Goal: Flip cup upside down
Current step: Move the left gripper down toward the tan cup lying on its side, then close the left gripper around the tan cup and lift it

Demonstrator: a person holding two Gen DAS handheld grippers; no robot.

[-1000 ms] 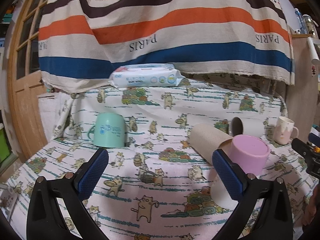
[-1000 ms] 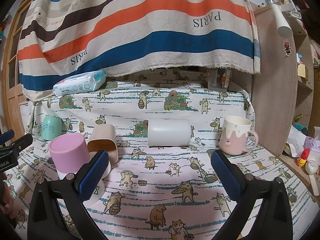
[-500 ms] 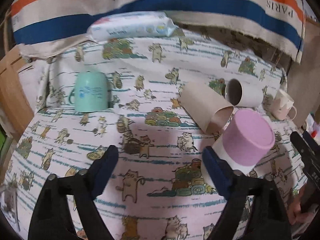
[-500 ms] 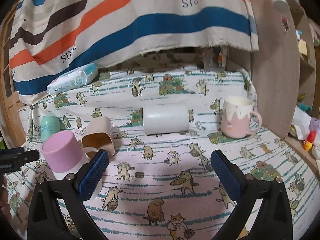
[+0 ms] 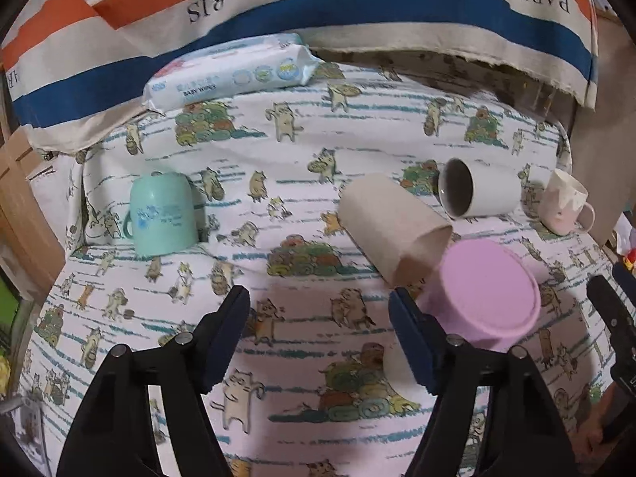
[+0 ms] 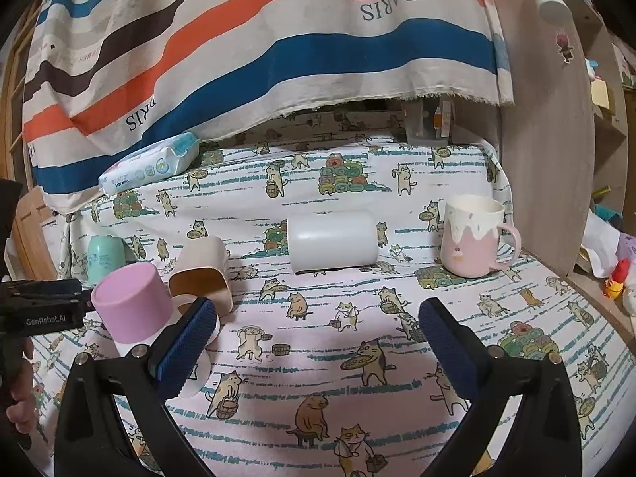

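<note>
A pink-and-white mug (image 6: 473, 238) stands upright at the right of the cat-print cloth; it also shows in the left wrist view (image 5: 562, 208). A white cup (image 6: 332, 240) and a beige cup (image 6: 202, 272) lie on their sides. A pink cup (image 6: 129, 306) and a mint cup (image 6: 104, 256) stand upside down. In the left wrist view the pink cup (image 5: 487, 298) sits just right of my right finger. My left gripper (image 5: 320, 332) is open and empty. My right gripper (image 6: 316, 342) is open and empty, in front of the white cup.
A pack of baby wipes (image 5: 230, 71) lies at the back under a striped hanging cloth (image 6: 278, 39). A wooden panel (image 6: 544, 139) bounds the right side, with small toys (image 6: 614, 282) beyond it. The left gripper's body (image 6: 39, 310) shows at the left edge.
My left gripper has tilted down and moved closer to the cloth, and its jaws have narrowed. My right gripper has moved slightly forward toward the white cup. No cup has moved.
</note>
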